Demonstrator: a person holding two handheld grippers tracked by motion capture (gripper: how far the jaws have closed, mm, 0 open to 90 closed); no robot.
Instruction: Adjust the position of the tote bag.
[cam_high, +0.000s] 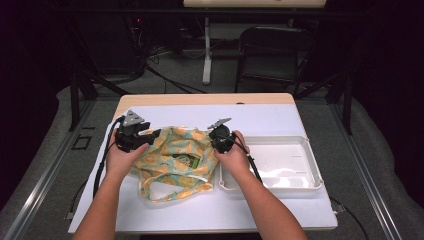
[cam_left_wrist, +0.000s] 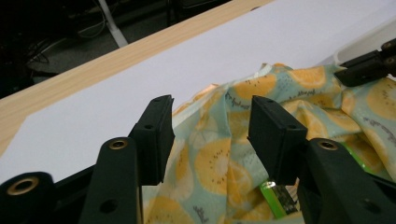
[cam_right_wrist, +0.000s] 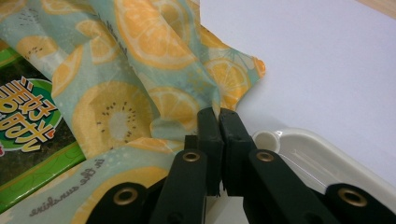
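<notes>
A cloth bag (cam_high: 172, 147) printed with orange and kiwi slices lies crumpled on the white sheet, a green packet (cam_high: 187, 161) showing in its mouth. My left gripper (cam_high: 152, 134) hovers at the bag's left edge with its jaws open. In the left gripper view the open left gripper (cam_left_wrist: 210, 112) has the bag's cloth (cam_left_wrist: 219, 158) behind the gap, untouched by the pads, and the packet (cam_left_wrist: 275, 198) low at the right. My right gripper (cam_high: 218, 145) is at the bag's right edge. There the right gripper (cam_right_wrist: 218, 114) is shut on a fold of the bag (cam_right_wrist: 140, 56), beside the packet (cam_right_wrist: 28, 126).
A white tray (cam_high: 310, 155) sits just right of the bag, its corner (cam_right_wrist: 317, 154) close under my right gripper. The white sheet (cam_high: 200, 117) covers most of the wooden table. A chair and table legs stand beyond the far edge.
</notes>
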